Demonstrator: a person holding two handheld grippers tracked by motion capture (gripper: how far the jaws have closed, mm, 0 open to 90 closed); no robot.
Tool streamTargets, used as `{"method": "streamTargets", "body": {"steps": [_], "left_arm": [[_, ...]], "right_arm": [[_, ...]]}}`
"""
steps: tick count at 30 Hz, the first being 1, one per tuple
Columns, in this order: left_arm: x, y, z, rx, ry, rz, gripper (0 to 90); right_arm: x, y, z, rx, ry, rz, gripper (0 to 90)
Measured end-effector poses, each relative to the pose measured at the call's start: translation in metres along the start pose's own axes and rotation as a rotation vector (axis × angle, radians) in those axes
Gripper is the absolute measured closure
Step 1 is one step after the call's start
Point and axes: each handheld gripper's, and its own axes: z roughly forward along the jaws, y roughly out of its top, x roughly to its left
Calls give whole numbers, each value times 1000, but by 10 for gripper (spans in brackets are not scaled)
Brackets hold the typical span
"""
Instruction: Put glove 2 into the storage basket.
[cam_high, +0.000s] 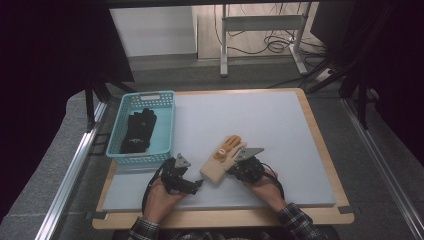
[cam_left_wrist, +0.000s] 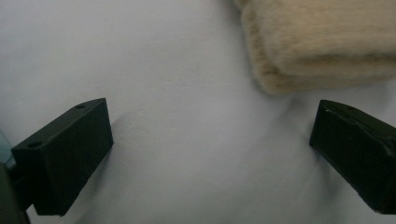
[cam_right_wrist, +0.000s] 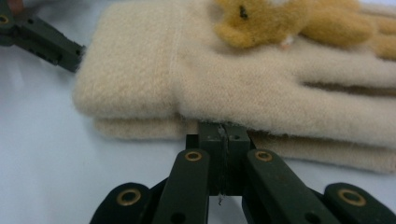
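Observation:
A cream woolly glove (cam_high: 222, 160) with an orange plush figure on its back lies on the pale blue mat (cam_high: 260, 120), cuff toward me. Its cuff (cam_left_wrist: 322, 42) shows at the top of the left gripper view. My left gripper (cam_high: 197, 184) (cam_left_wrist: 210, 154) stands open on the mat just short of the cuff, with nothing between its jaws. My right gripper (cam_high: 232, 172) (cam_right_wrist: 223, 135) is shut, its tips pressed together against the side edge of the glove (cam_right_wrist: 233, 79). One finger (cam_right_wrist: 42, 39) of the left gripper reaches the cuff's far corner in the right gripper view.
A teal plastic basket (cam_high: 150, 96) stands at the mat's left edge with a pair of black gloves (cam_high: 137, 131) in it. The mat rests on a wooden board (cam_high: 320, 145). Metal frame legs and cables are on the floor beyond the table.

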Motion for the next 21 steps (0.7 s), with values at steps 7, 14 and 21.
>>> {"method": "streamTargets", "body": {"steps": [7,14,21], "left_arm": [[0,-1,0,-4,-1,2,0],[0,-1,0,-5,-2,2,0],[0,-1,0,-7,-1,-1,0]], "right_arm": [[3,5,7,-8,-10,-19,878],[5,5,3,-15,-11,-35,802],[-2,0,-21,-52,-30,-29,677]]}}
